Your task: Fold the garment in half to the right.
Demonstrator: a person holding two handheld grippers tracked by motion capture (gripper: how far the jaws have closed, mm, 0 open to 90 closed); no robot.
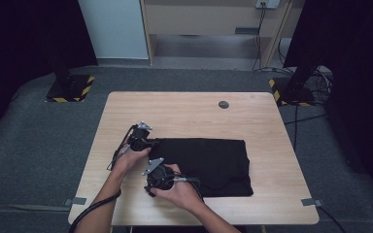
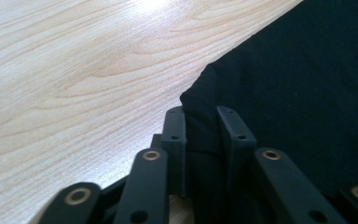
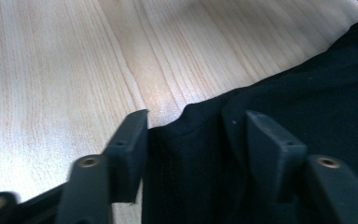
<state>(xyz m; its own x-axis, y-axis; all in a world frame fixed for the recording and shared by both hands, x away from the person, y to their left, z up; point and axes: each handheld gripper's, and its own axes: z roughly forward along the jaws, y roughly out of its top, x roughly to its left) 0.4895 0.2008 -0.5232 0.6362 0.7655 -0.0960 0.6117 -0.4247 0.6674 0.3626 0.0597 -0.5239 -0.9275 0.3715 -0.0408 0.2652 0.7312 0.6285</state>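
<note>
From above, your black cloth (image 1: pixel 204 165) lies folded, long axis 9-to-3, bare table (image 1: pixel 189 109) toward 12. Your left gripper (image 1: pixel 145 141) and right gripper (image 1: pixel 151 177) meet its 9 o'clock edge. Left gripper view: jaws pinched on a cloth corner (image 2: pixel 203 121). Right gripper view: jaws wide, straddling the cloth edge (image 3: pixel 191 140), unclamped.

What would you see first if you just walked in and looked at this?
A big black cloth lies folded flat on the near half of the wooden table. At its left edge a person works two grippers: the left gripper is pinched shut on a fold of the cloth, while the right gripper stands open around the cloth's edge. A small dark round disc sits alone near the table's far side.
</note>
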